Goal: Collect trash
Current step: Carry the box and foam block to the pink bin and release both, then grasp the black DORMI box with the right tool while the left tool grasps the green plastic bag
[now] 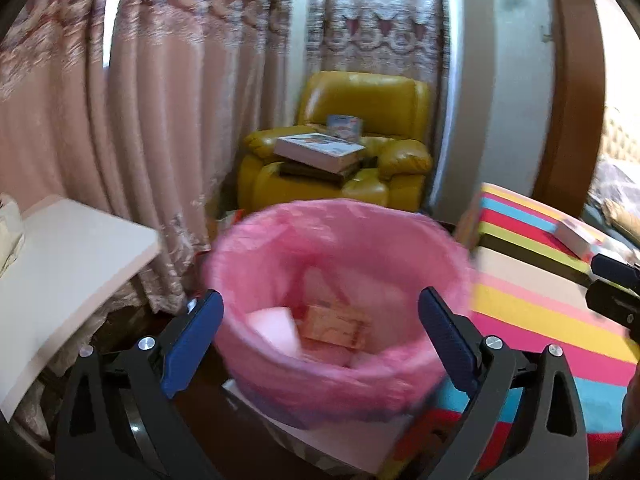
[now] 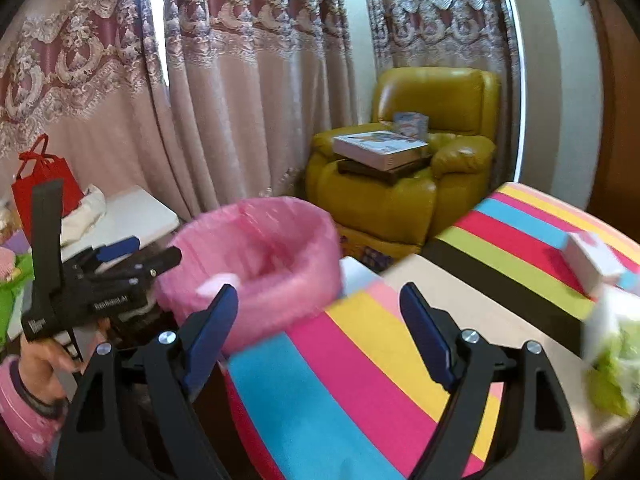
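Observation:
A bin lined with a pink bag (image 1: 336, 304) stands beside the striped bed; it also shows in the right wrist view (image 2: 260, 252). Inside lie a tan printed packet (image 1: 334, 326) and pale paper pieces (image 1: 276, 328). My left gripper (image 1: 320, 340) is open and empty, held over the bin's near rim. My right gripper (image 2: 316, 336) is open and empty above the striped bedcover (image 2: 360, 380). A white box (image 2: 592, 260) and a crumpled white and green wrapper (image 2: 616, 356) lie on the bed at the right. The left gripper shows in the right wrist view (image 2: 124, 256).
A yellow armchair (image 1: 360, 152) with stacked books (image 1: 320, 152) stands behind the bin, against patterned curtains. A white board (image 1: 68, 256) juts in at left. A red bag (image 2: 40, 180) and cloth sit on the left. A white wall and brown door frame (image 1: 576, 80) stand at right.

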Tool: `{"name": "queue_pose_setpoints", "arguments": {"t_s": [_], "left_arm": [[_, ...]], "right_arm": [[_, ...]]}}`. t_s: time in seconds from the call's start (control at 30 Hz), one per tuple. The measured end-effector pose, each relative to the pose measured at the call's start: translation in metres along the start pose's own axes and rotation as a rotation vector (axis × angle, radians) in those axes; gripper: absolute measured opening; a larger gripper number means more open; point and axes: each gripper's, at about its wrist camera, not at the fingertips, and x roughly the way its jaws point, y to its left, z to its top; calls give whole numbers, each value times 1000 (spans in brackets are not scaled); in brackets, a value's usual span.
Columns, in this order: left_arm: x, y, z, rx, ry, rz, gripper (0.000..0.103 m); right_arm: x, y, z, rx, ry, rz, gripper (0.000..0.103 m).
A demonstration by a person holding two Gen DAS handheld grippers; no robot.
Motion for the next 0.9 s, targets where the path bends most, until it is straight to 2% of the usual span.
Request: {"name": "queue_pose_setpoints", "arguments": {"t_s": [0.17,0.27,0.53,0.7,0.9], "left_arm": [[-6,-54,-7,51,23,-122,93],[-8,-88,-13,83,38,-209,93],[-7,-181,-28,152,97,-398,93],[-1,-223,-33,176,132,-437,93],[6,-253,-36,207,184,-430,93]], "right_arm": [[-44,-40,-27,33,-1,-107,81],[-71,-72,-43,57,8,-201,81],[-129,-159,-80,162,67,-378,81],[-140,-195,-101,205,150,-452,81],[-125,-206,-112,220,241,-443,80]]}}
